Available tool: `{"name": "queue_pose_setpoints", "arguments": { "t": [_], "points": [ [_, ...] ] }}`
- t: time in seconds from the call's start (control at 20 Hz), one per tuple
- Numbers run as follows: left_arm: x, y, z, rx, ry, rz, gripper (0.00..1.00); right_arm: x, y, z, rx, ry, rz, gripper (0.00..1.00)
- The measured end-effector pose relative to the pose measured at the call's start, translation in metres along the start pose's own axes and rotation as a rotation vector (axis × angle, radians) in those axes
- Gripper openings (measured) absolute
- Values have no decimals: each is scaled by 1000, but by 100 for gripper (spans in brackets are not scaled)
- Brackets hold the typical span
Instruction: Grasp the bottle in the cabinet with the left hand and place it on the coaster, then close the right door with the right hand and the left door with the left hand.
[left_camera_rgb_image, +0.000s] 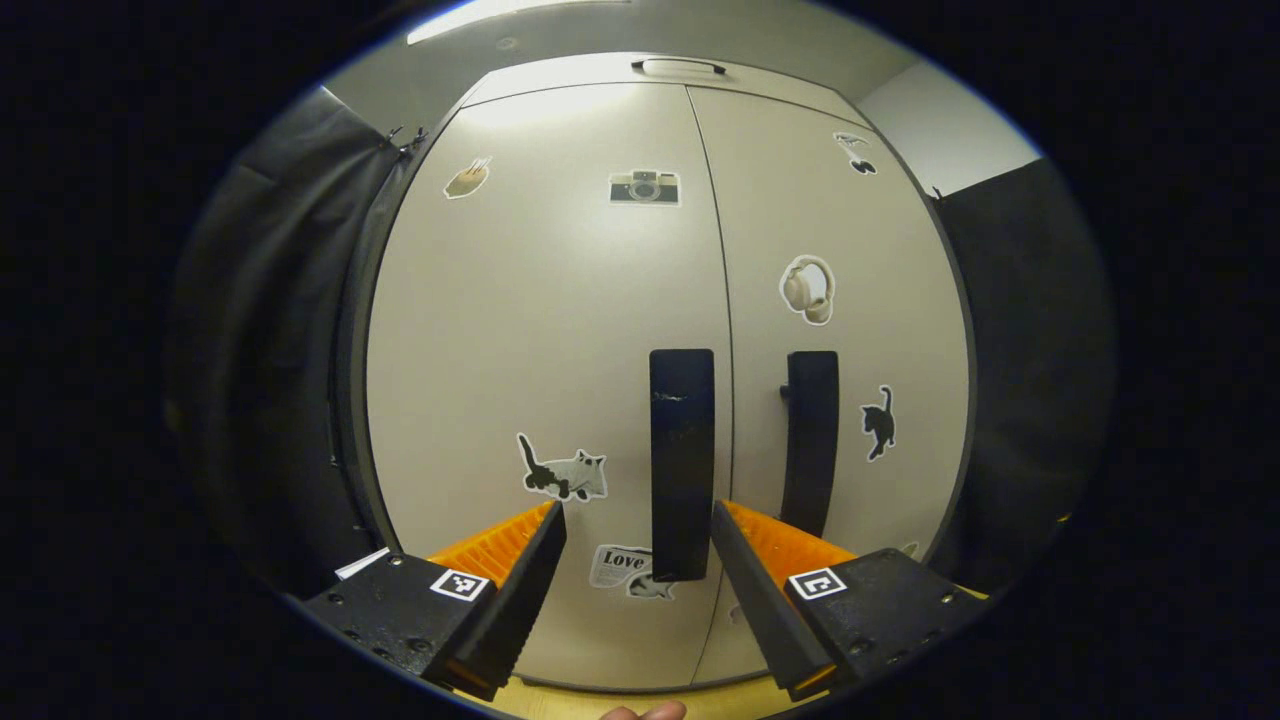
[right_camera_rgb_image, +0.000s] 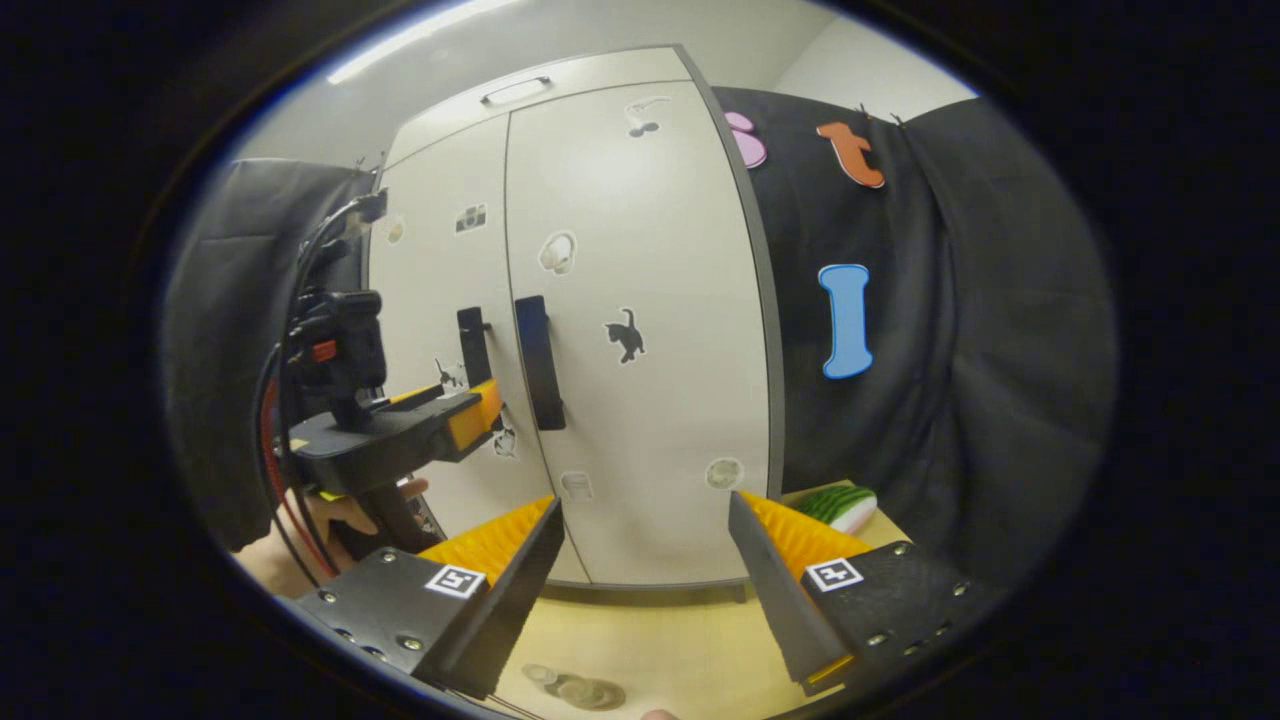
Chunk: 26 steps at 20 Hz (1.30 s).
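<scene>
Fingers first: both pairs stand spread wide with nothing between them. From where I stand the cabinet (left_camera_rgb_image: 560, 330) has both doors shut, so the bottle cannot be seen — it would be inside, by the task. At the bench's (right_camera_rgb_image: 680, 640) near edge lies a round clear thing that may be the coaster (right_camera_rgb_image: 585, 690), though it is too blurred to be sure.

Left gripper (left_camera_rgb_image: 637, 560) hangs square before the left door (left_camera_rgb_image: 545, 350), its fingers either side of the left handle (left_camera_rgb_image: 682, 460) but short of it. Right gripper (right_camera_rgb_image: 645, 550) sits back and off to the side, facing the right door (right_camera_rgb_image: 630, 330) at a slant.

Judging by that, the step in hand is opening up. To do it well I'd bring the left fingers straight on until the handle sits deep between them, close on its lower half, then pull along the door's swing rather than straight back — hinges at the outer edge. The right handle (left_camera_rgb_image: 810, 440) lies just beside, so keep the fingers from catching it.
</scene>
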<state>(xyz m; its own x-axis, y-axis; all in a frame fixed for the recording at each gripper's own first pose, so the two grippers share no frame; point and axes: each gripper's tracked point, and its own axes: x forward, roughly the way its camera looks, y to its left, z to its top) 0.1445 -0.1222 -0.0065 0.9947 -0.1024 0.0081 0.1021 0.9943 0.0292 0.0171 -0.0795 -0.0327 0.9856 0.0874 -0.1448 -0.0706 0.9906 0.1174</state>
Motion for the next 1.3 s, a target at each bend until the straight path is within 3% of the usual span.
{"name": "queue_pose_setpoints", "arguments": {
  "t": [0.2,0.6,1.05,1.3],
  "points": [
    [-46,5,7,-26,2,-17,93,-7,8,10,-39,-45,-20,100],
    [-120,49,18,-35,-14,40,93,-18,35,28,-56,-128,-51,100],
    [-152,83,10,-86,12,70,90,-26,59,33,-105,-176,-93,100],
    [-157,83,14,-42,-8,55,90,-26,64,33,-100,-182,-106,100]
  ]
}}
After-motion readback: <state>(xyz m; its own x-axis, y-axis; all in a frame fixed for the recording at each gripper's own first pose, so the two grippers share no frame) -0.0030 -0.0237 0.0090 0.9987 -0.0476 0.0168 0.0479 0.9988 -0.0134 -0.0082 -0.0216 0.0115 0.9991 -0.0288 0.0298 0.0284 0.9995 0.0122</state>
